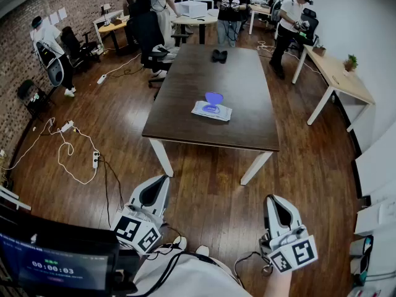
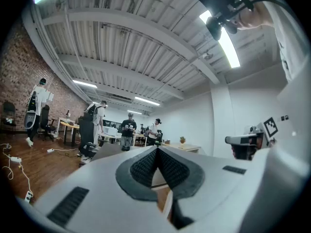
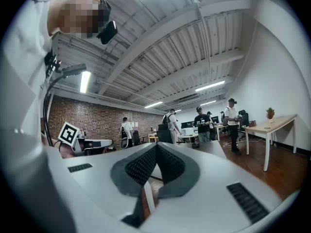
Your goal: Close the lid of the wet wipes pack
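Looking first at what is nearest, we see both grippers held low, close to the person's body, above the wooden floor point(image 1: 204, 190). The left gripper point(image 1: 156, 184) has its jaws pressed together, and nothing is between the pads. The right gripper point(image 1: 275, 204) is in the same state, with its jaws closed on nothing. Both point level towards the table point(image 1: 204, 73) and are well apart from it.

Farther away, on the dark table, lies the wet wipes pack point(image 1: 211, 111), towards the near right part of the top. Its lid point(image 1: 214, 98) stands up, open. At the far end of the table lies a small black object point(image 1: 219, 55). Behind the table several people stand among desks and chairs.

In our judgement the task has not really begun. The lid is not closed, no gripper is near the pack, and the approach, the push on the lid and the pressing down are all left to do.

The head view is the only one that shows the pack and its open lid. In the two gripper views we cannot find the pack; the closed jaws fill the lower middle of each. These views, however, show clearly that the pads meet at the tips, which the head view gives only roughly. They also show the ceiling lights and the brick wall.
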Tool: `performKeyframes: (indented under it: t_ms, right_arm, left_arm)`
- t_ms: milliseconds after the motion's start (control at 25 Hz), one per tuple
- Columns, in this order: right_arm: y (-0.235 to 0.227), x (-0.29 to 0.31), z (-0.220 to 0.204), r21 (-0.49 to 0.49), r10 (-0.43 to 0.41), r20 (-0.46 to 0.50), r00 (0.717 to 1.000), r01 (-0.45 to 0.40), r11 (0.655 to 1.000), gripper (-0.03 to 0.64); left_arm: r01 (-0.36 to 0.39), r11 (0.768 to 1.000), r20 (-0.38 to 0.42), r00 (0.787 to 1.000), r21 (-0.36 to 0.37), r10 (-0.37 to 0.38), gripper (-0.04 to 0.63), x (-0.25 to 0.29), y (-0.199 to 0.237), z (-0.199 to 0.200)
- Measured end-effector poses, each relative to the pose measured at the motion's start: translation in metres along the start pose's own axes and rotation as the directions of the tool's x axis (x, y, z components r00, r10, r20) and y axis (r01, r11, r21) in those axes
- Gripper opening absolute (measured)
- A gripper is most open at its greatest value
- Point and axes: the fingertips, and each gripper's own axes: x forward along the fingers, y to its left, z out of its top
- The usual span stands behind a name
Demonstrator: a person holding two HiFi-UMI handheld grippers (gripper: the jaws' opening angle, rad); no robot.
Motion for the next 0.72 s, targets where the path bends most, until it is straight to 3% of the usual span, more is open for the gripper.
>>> performKeyframes:
  t_ms: [280,720]
  right_arm:
    - [-0.006,-0.012,-0.008,0.017,0.002,-0.009,1.000,-0.002,1.000,0.006]
    - [-0.018,0.012,-0.014,0.020,0.012,-0.029,0.999,-0.012,1.000,0.006]
  left_arm:
    - [0.002,1.000,-0.006,1.000,0.003,-0.002,-0.003,0.000,-0.013,-0.007]
    - [-0.018,1.000,-0.015,1.000,-0.006,0.018,-0.003,0.020,0.011,-0.013]
